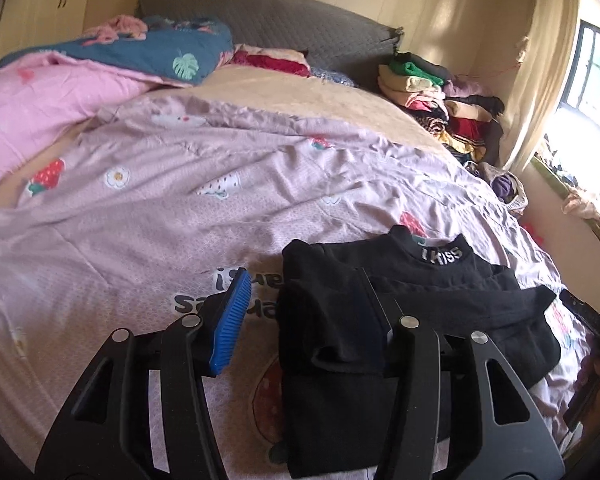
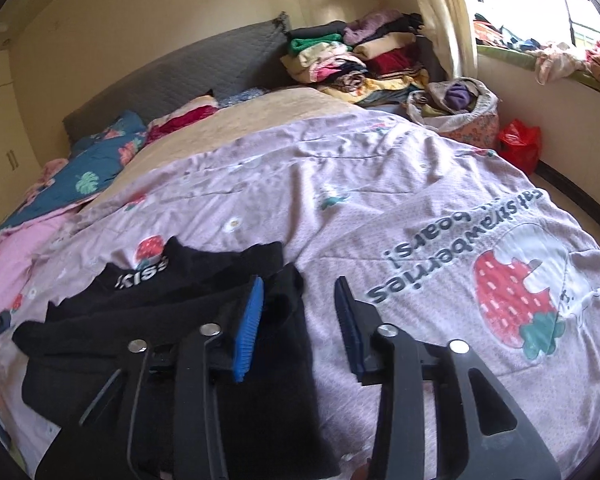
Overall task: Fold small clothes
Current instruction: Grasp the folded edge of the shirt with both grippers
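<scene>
A small black garment (image 1: 412,292) with white collar lettering lies partly folded on the lilac strawberry-print bedcover (image 1: 172,208). My left gripper (image 1: 300,292) is open, hovering over the garment's left edge, its blue-padded left finger over bare cover and its right finger over black cloth. In the right wrist view the same garment (image 2: 172,300) lies at lower left on the cover (image 2: 380,208). My right gripper (image 2: 300,294) is open above the garment's right edge, left finger over the cloth, right finger over the cover. Neither holds anything.
Stacks of folded clothes (image 1: 432,92) (image 2: 356,56) sit at the bed's far right corner by the grey headboard (image 1: 268,20). A pink and blue quilt (image 1: 80,76) is heaped far left. A fabric basket (image 2: 456,108), a red bag (image 2: 518,144) and a window stand right.
</scene>
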A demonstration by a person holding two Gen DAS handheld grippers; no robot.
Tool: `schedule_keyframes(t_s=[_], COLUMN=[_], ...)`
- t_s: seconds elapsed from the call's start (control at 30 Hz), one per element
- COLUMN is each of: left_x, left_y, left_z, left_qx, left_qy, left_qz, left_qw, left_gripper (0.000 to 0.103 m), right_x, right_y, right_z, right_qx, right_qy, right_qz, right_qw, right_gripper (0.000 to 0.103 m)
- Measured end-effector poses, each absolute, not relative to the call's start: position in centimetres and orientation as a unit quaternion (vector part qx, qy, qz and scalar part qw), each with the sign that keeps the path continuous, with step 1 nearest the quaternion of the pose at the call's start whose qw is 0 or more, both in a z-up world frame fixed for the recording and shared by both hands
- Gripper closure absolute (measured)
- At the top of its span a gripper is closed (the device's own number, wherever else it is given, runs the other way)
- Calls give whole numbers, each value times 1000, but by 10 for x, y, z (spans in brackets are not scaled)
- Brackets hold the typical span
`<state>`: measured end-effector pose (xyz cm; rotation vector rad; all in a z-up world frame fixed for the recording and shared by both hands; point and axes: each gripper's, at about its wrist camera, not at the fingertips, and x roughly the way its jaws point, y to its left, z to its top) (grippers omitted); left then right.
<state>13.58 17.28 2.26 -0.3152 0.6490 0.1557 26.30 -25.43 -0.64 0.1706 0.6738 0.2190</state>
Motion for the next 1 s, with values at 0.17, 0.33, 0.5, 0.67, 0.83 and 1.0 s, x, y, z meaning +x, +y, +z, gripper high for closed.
schedule_keyframes(t_s=[0.17, 0.33, 0.5, 0.67, 0.83, 1.0], left_x=[127, 123, 119, 125, 145, 170], left_y=[151, 123, 97, 92, 103, 108], left_z=[26, 20, 1, -27, -36, -39], left_qx=[-120, -104, -90, -79, -73, -63], left_qy=[319, 336, 369, 406, 414, 415], left_qz=[60, 23, -22, -14, 12, 23], left_qw=[938, 936, 925, 910, 907, 907], left_gripper=[59, 59, 102, 102, 102, 102], right_x=[251, 244, 240, 243, 252, 276], right_y=[-235, -217, -206, -192, -184, -175], right_z=[-5, -7, -18, -38, -53, -58], right_qx=[64, 29, 3, -40, -48, -38], right_qy=[326, 337, 365, 407, 420, 425], right_qz=[147, 181, 197, 197, 187, 177], right_qw=[932, 924, 910, 891, 887, 887], right_gripper=[62, 62, 78, 81, 81, 81])
